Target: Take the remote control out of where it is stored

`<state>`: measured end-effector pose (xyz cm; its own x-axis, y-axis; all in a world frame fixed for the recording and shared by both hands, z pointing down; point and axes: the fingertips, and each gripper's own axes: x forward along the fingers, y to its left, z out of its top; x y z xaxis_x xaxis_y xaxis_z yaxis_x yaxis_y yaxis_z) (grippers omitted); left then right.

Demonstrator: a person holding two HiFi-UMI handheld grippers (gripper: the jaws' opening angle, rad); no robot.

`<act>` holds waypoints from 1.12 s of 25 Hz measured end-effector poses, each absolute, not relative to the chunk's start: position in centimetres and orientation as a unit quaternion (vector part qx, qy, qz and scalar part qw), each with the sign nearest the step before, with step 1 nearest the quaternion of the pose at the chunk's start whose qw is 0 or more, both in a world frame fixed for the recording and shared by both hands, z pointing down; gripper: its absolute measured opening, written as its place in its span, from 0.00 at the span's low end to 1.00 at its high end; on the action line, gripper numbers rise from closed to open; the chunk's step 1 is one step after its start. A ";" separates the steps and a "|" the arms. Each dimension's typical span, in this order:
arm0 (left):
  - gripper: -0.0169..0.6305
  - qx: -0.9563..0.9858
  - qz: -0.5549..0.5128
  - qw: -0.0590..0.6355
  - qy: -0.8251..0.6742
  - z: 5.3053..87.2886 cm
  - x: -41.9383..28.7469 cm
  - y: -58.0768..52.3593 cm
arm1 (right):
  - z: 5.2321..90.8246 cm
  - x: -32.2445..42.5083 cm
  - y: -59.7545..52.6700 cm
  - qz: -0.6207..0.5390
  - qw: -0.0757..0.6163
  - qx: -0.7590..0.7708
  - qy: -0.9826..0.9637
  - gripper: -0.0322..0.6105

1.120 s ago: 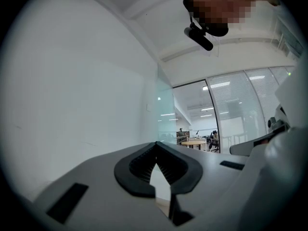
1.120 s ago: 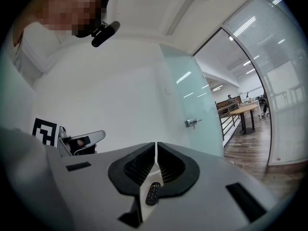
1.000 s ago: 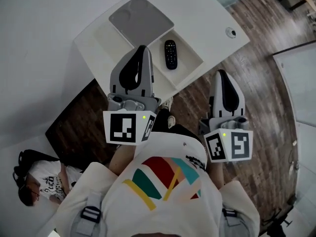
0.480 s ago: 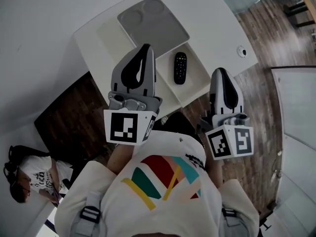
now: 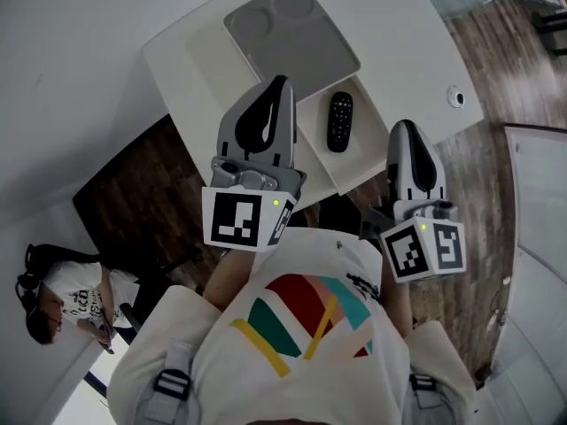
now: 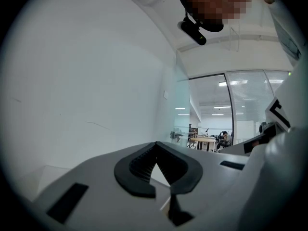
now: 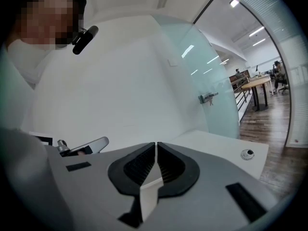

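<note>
In the open drawer [image 5: 361, 147] at the near edge of the white surface [image 5: 390, 51], the black remote control [image 5: 339, 121] lies flat, its length running near to far, with bare drawer floor on every side of it. Nothing touches it. Just beyond the drawer, a grey tray [image 5: 292, 38] with two round hollows at its far end rests on the surface. A small round fitting [image 5: 455, 96] sits near the surface's right corner, well apart from the drawer.

The left gripper [image 5: 276, 85] is held up in front of the person, and in the head view its tip falls over the left side of the drawer, just left of the remote control. How high it stands above the drawer cannot be told. In the left gripper view its fingers [image 6: 139, 162] are clenched, tips meeting, with nothing between them, and they point towards a plain white wall.

The right gripper [image 5: 406, 127] is to the right of the drawer, over the wooden floor [image 5: 496, 175] at the surface's near edge. Its fingers [image 7: 171, 165] are likewise pressed together and empty. The right gripper view looks over the white surface, with the round fitting ahead to the right.

At the near left, another person [image 5: 62, 299] sits low against the wall.
</note>
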<state>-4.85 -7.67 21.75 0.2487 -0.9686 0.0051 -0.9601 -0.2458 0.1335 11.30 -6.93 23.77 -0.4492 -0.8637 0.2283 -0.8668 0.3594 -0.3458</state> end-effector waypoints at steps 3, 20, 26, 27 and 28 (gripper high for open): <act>0.04 0.783 -0.023 0.060 -0.619 22.6 -4.9 -7.9 | 24.3 11.9 -7.8 0.225 -0.003 0.541 -0.811 0.05; 0.04 0.788 0.051 0.098 -0.605 28.8 -5.9 -10.0 | 36.1 7.4 -9.3 0.329 0.128 0.518 -0.779 0.65; 0.04 0.781 0.073 0.128 -0.607 32.4 -6.1 -10.9 | 40.6 7.0 -9.4 0.378 0.172 0.508 -0.755 0.65; 0.04 0.783 0.074 0.125 -0.605 32.6 -5.9 -11.0 | 41.2 6.9 -9.6 0.382 0.178 0.507 -0.752 0.65; 0.04 0.784 0.073 0.121 -0.605 32.8 -5.8 -11.1 | 41.8 6.7 -9.7 0.386 0.186 0.505 -0.749 0.65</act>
<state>-5.75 -11.14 32.77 0.2573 -0.9302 0.2617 -0.9658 -0.2385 0.1018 6.71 -9.72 41.80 -0.4206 -0.6133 0.6685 -0.9005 0.1924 -0.3900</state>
